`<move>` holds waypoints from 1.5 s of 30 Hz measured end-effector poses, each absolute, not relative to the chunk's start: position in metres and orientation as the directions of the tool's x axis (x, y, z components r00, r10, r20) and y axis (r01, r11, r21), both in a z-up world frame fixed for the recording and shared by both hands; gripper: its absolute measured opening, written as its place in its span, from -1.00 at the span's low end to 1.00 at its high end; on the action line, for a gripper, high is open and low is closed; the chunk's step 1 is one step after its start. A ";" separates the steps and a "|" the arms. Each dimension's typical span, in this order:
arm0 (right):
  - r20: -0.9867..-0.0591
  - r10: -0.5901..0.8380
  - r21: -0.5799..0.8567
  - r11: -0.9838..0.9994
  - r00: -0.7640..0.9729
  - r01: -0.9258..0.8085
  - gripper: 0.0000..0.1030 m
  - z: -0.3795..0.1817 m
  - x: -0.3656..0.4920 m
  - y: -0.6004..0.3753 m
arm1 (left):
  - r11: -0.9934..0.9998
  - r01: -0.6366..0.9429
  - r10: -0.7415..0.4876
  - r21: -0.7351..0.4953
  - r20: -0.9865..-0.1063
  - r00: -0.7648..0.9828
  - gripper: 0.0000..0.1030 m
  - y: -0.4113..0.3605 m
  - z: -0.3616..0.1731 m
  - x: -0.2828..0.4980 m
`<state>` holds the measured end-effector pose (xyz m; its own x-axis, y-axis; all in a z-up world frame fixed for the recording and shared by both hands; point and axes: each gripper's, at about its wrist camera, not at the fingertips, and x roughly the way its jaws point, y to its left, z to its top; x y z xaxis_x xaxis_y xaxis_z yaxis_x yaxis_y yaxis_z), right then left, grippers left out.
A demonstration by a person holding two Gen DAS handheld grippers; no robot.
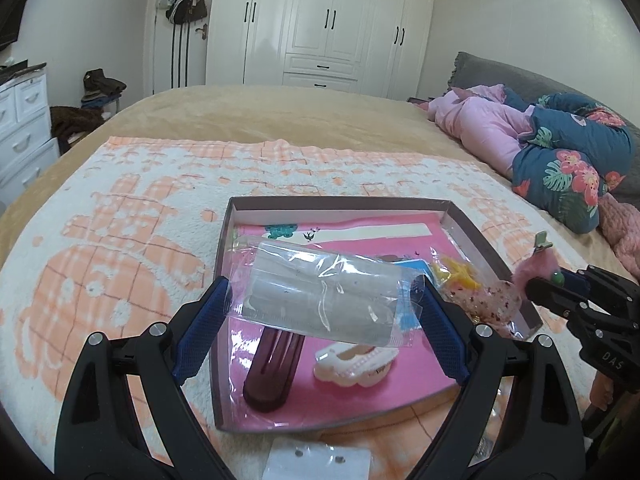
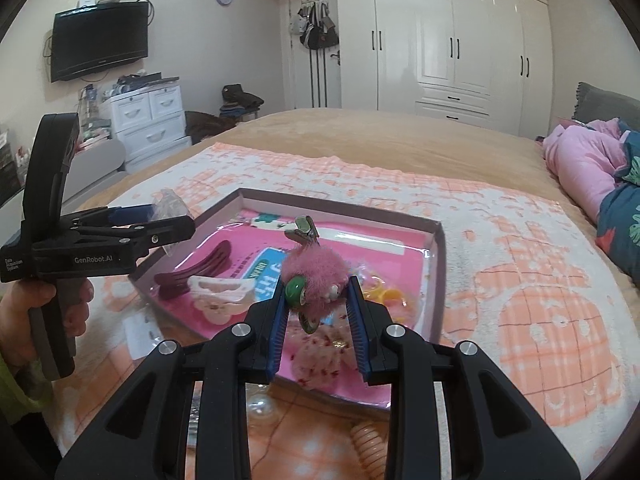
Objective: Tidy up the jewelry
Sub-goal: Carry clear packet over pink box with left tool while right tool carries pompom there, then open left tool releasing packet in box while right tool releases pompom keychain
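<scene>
- Looking along the left gripper [image 1: 322, 308], its blue pads stand wide and pinch a clear plastic packet [image 1: 320, 294] by its two ends; the packet hangs over the shallow cardboard tray [image 1: 340, 203] and is not yet laid in.
- Already lying on the tray's pink liner are a dark maroon hair clip [image 1: 272, 368], a white claw clip [image 1: 354, 364], a yellow piece in a bag [image 1: 460, 274] and a speckled pink-and-white item [image 1: 494, 300], so I judge the sorting well underway.
- A white card with small studs [image 1: 318, 460] waits on the peach-and-white blanket [image 1: 120, 216] in front of the tray.

- Seen from the right gripper [image 2: 318, 300], the jaws are drawn close and clamp a fluffy pink hair clip [image 2: 314, 272], with a green bead at one side and a metal clip end pointing up; it hangs over the tray's near right part.
- Outside the tray's near edge sit a pearly bead [image 2: 262, 410] and a peach spiral hair tie [image 2: 366, 444], so several pieces are left.
- A hand [image 2: 60, 312] grips the left tool's handle.
</scene>
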<state>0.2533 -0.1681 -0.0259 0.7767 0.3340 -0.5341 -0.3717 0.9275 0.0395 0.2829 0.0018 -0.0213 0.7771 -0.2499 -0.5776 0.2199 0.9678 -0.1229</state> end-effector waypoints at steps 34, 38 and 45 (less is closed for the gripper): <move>-0.659 0.230 0.036 0.961 0.716 -0.275 -0.47 -0.063 0.276 -0.179 | 0.957 0.277 -0.268 -0.086 -0.630 0.729 0.59 -0.033 -0.054 0.313; -0.670 0.241 0.041 0.956 0.702 -0.290 -0.46 -0.066 0.270 -0.174 | 0.954 0.288 -0.275 -0.085 -0.634 0.722 0.59 -0.036 -0.055 0.314; -0.684 0.246 0.051 0.955 0.686 -0.292 -0.42 -0.070 0.269 -0.172 | 0.951 0.295 -0.280 -0.088 -0.647 0.710 0.59 -0.037 -0.060 0.314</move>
<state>0.2694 -0.1722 -0.0703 0.6865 0.2457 -0.6844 -0.2915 0.9552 0.0506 0.3144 -0.0373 -0.0598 0.7096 -0.2802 -0.6465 0.2955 0.9513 -0.0881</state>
